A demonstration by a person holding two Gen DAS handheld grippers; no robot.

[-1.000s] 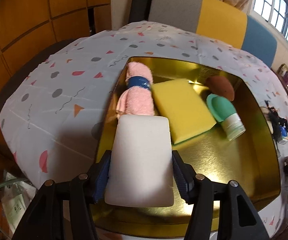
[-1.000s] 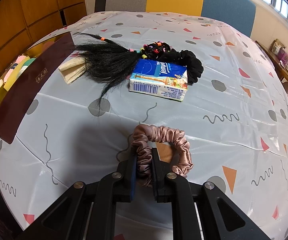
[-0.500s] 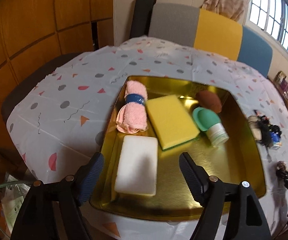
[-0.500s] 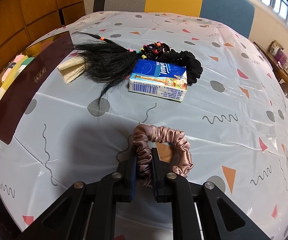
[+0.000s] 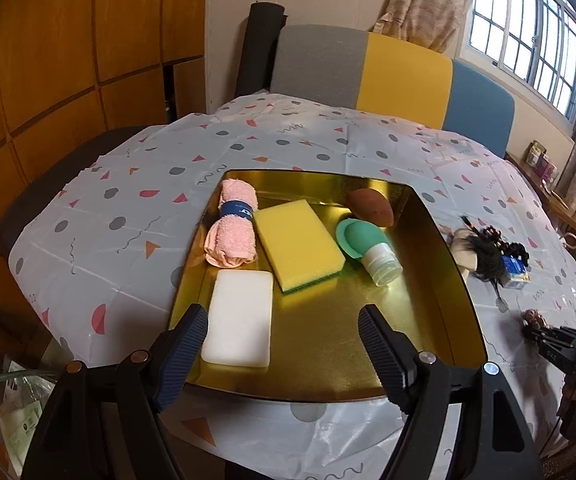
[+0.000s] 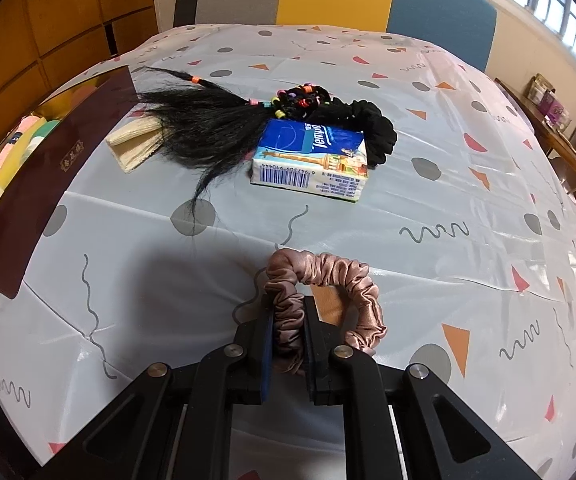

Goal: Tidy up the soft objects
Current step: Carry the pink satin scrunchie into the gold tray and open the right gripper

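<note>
Your left gripper (image 5: 283,338) had just been opening, nothing between its jaws, leaving the white foam block (image 5: 237,316) in the gold tray (image 5: 440,300); your right gripper (image 6: 288,320) clenched the pink satin scrunchie (image 6: 328,296), probably next for the tray

Quick count from my side: gold tray (image 5: 440,240) has five things in it, so one rolled pink towel (image 5: 232,228), one yellow sponge (image 5: 298,240), one white sponge (image 5: 239,316), one green squeeze bottle (image 5: 362,244), one brown puff (image 5: 370,207). Out on the cloth: two scrunchies, pink satin (image 6: 344,292) and black (image 6: 372,128), one black hairpiece (image 6: 203,124), one tissue pack (image 6: 312,160), one beige folded cloth (image 6: 135,148).
</note>
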